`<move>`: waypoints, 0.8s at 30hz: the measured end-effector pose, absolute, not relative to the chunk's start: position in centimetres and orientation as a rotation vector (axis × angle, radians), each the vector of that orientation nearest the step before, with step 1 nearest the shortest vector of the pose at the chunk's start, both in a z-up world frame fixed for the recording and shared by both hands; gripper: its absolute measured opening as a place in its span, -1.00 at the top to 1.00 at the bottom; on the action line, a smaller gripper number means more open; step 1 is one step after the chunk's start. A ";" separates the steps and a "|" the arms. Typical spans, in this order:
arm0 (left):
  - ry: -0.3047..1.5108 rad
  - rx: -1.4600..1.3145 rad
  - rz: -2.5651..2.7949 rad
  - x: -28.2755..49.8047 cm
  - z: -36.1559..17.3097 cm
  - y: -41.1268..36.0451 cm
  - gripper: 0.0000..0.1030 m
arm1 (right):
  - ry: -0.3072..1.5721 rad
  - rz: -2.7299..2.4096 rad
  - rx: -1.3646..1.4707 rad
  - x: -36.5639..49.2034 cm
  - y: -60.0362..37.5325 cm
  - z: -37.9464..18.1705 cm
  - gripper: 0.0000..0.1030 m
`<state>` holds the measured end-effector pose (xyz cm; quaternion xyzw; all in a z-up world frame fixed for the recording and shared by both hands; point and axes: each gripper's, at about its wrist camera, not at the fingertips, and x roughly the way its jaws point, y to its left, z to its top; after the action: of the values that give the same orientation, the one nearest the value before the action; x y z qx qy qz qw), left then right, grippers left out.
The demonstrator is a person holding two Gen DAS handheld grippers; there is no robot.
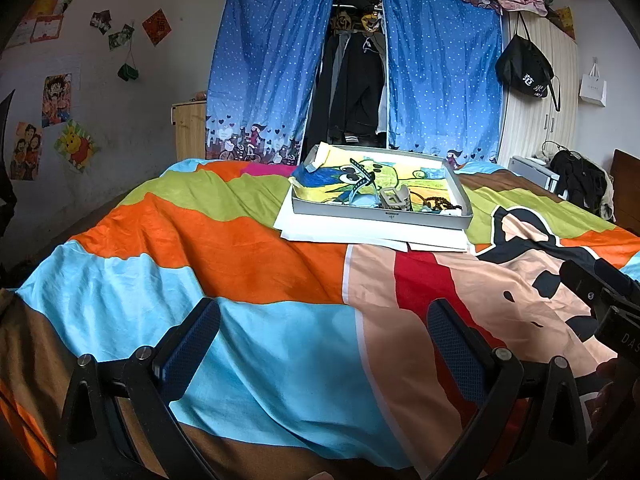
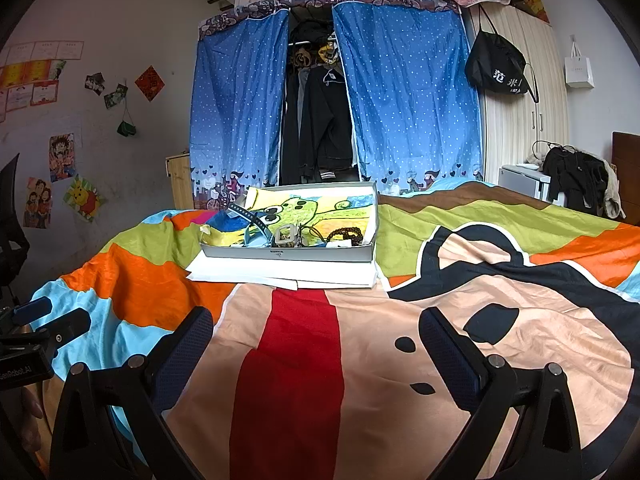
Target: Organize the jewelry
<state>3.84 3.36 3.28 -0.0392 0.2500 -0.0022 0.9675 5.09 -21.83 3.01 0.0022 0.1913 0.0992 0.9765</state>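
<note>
Both claws, left (image 1: 324, 344) and right (image 2: 316, 348), gape empty above rumpled quilt (image 1: 240, 240), shallow grey box (image 1: 380, 214) beyond

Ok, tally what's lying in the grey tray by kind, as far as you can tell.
Dark strap or watch band: 1
Beige rectangular clip: 1
Brown bead strings: 1
Light blue piece: 1
Total: 4 clear in the tray; a small tangle by the beads can't be counted.

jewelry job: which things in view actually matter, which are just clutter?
Belongs to the job:
- grey tray on the bed
- dark bead bracelet in it
- watch strap in it
- pale clasp piece in it
- left gripper, open
- right gripper, open

Just lying about:
- white papers under the tray
- blue curtains
- black bag
- wall posters
</note>
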 end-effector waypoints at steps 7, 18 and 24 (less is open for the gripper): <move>0.506 -0.079 -0.012 3.4 3.3 2.8 -0.97 | 0.385 0.200 0.006 5.0 -21.8 3.0 -1.00; 0.508 -0.080 -0.013 3.3 3.4 2.6 -0.97 | 0.385 0.201 0.005 5.0 -21.8 3.0 -1.00; 0.508 -0.081 -0.013 3.3 3.4 2.6 -0.97 | 0.384 0.201 0.004 5.0 -21.8 3.0 -1.00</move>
<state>3.29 2.61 3.39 -0.0398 0.2514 -0.0064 0.9670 5.01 -21.82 2.98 0.0019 0.1907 0.0997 0.9766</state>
